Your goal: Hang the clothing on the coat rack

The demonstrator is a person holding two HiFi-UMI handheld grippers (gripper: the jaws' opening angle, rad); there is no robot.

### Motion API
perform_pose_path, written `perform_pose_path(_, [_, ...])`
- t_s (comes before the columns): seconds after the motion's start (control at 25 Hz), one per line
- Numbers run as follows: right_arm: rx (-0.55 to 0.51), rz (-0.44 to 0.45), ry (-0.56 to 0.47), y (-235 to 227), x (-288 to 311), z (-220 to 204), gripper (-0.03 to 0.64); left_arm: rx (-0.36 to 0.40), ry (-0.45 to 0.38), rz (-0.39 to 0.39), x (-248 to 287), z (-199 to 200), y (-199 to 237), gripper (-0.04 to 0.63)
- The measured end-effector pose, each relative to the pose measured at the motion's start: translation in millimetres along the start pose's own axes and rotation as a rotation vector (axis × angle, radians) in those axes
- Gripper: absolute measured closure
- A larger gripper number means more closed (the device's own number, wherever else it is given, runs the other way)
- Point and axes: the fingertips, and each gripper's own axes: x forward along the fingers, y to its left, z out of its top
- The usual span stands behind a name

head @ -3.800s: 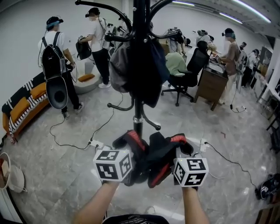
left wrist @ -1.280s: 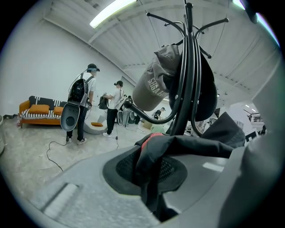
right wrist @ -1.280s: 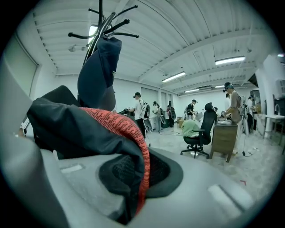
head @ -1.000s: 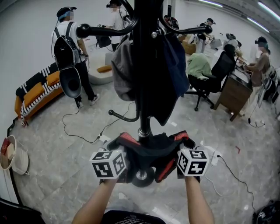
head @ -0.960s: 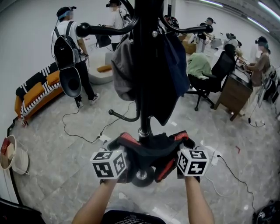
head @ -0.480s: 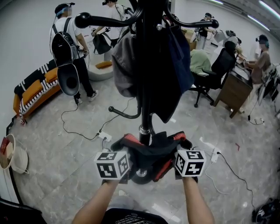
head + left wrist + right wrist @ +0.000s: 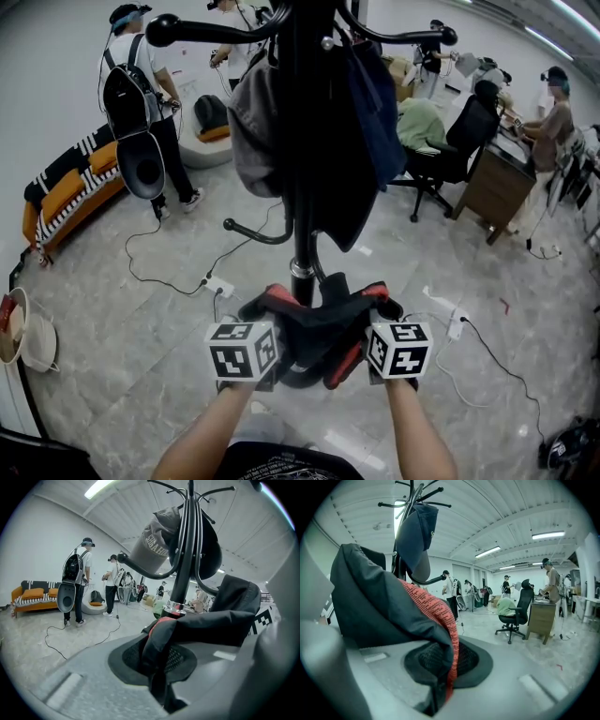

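Low at 6 o'clock in the head view, the garment (image 7: 319,323), black with red trim, sags between the two grippers, close against the foot of the coat rack (image 7: 302,187). The left gripper (image 7: 157,670), at about 7 o'clock, is clenched on a fold of the black cloth. The right gripper (image 7: 440,672), at about 5 o'clock, pinches a red-edged fold. Each gripper view shows fabric nipped between nearly closed jaws. No part of the garment rests on a hook yet, so the step in hand looks like the lift to a free arm.

The nearest bare place seems to be the lower hook (image 7: 246,232), curling out at 10 o'clock from the garment. The knobbed upper arm (image 7: 161,30) at 11 o'clock is also bare but far higher. A grey cap (image 7: 251,131) and a dark blue cloth (image 7: 366,141) crowd the top of the pole.

To do it well, draw the cloth into a taut span between the two firm grips. Raise it above the hook's tip, then lower it so the weight falls on both sides. Let go only once the hook bears it, or the garment may slide to the floor.
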Motion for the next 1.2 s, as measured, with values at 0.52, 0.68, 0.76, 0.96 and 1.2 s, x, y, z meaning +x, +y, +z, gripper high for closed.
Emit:
perform_pose_path(0.52, [-0.007,0.036,0.019,9,-8,-26,0.594,0.015,0.046,-0.024,4,-26,-17,0.568])
perform_pose_path(0.68, [-0.005,0.051,0.023,12,-14,-33,0.594,0.015,0.061,-0.033,4,-33,-28,0.566])
perform_pose_path(0.76, [-0.003,0.056,0.024,14,-17,-37,0.594,0.014,0.065,-0.036,3,-36,-32,0.566])
perform_pose_path(0.96, [-0.008,0.053,0.024,19,-24,-44,0.594,0.013,0.074,-0.044,0,-47,-38,0.566])
perform_pose_path(1.2, [-0.023,0.072,0.028,28,-31,-55,0.592,0.023,0.092,-0.069,-2,-62,-51,0.566])
